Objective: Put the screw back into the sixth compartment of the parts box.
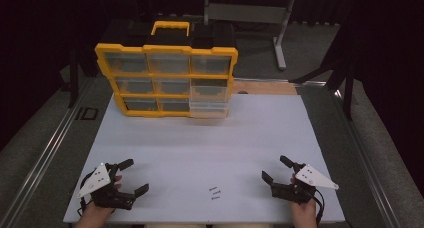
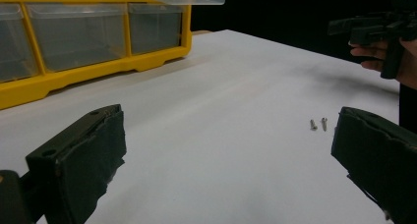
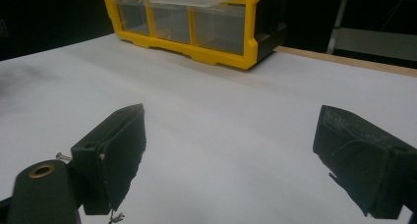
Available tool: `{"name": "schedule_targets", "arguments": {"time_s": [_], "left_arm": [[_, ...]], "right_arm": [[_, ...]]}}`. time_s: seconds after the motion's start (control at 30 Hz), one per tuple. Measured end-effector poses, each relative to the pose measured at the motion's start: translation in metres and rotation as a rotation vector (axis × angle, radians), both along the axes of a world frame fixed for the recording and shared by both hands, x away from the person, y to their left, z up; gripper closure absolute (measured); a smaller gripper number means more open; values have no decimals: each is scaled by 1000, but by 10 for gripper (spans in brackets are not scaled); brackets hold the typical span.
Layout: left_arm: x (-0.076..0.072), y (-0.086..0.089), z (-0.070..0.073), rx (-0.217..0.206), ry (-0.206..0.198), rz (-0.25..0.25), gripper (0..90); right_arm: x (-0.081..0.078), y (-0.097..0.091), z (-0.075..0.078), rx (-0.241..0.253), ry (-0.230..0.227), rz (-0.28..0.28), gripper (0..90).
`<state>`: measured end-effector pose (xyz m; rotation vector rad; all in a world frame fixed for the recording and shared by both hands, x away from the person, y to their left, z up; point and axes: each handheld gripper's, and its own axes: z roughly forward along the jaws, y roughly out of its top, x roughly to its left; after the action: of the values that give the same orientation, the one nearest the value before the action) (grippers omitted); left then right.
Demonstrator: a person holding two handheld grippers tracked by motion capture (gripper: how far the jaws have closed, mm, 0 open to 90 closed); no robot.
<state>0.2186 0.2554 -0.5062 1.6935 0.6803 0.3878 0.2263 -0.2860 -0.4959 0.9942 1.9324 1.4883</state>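
Observation:
A yellow organiser case (image 1: 167, 80) with clear drawers stands upright at the back of the white table (image 1: 200, 138); its lower right drawer (image 1: 210, 109) is pulled out. The case (image 2: 83, 42) fills the upper left of the left gripper view, and the case (image 3: 196, 22) stands ahead in the right gripper view. Small screws (image 1: 215, 192) lie near the front edge, between the hands; two screws (image 2: 318, 124) show by the left gripper's right jaw. My left gripper (image 1: 135, 176) rests open at the front left, holding nothing. My right gripper (image 1: 275, 168) is open at the front right, jaws wide apart and empty.
The table's front edge runs just below both hands. A wooden strip (image 1: 265, 87) shows behind the white board at the right. Dark floor, metal rails and a stand's legs (image 1: 280, 43) surround the table.

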Motion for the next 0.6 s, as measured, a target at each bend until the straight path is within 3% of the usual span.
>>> {"name": "schedule_targets", "arguments": {"time_s": [0.37, 0.53, 0.57, 0.6], "left_arm": [[-1, -1, 1, -1, 0, -4, 6], [-4, -2, 8, -39, -6, -3, 8], [-4, -3, 13, -71, 8, -10, 9], [-4, -5, 17, -77, 13, -14, 9]], "right_arm": [[-1, 0, 0, 5, -3, 11, 125], [-1, -1, 0, 12, -3, 12, 125], [-1, -1, 0, 14, -2, 11, 125], [-1, -1, 0, 12, -2, 11, 125]]}}
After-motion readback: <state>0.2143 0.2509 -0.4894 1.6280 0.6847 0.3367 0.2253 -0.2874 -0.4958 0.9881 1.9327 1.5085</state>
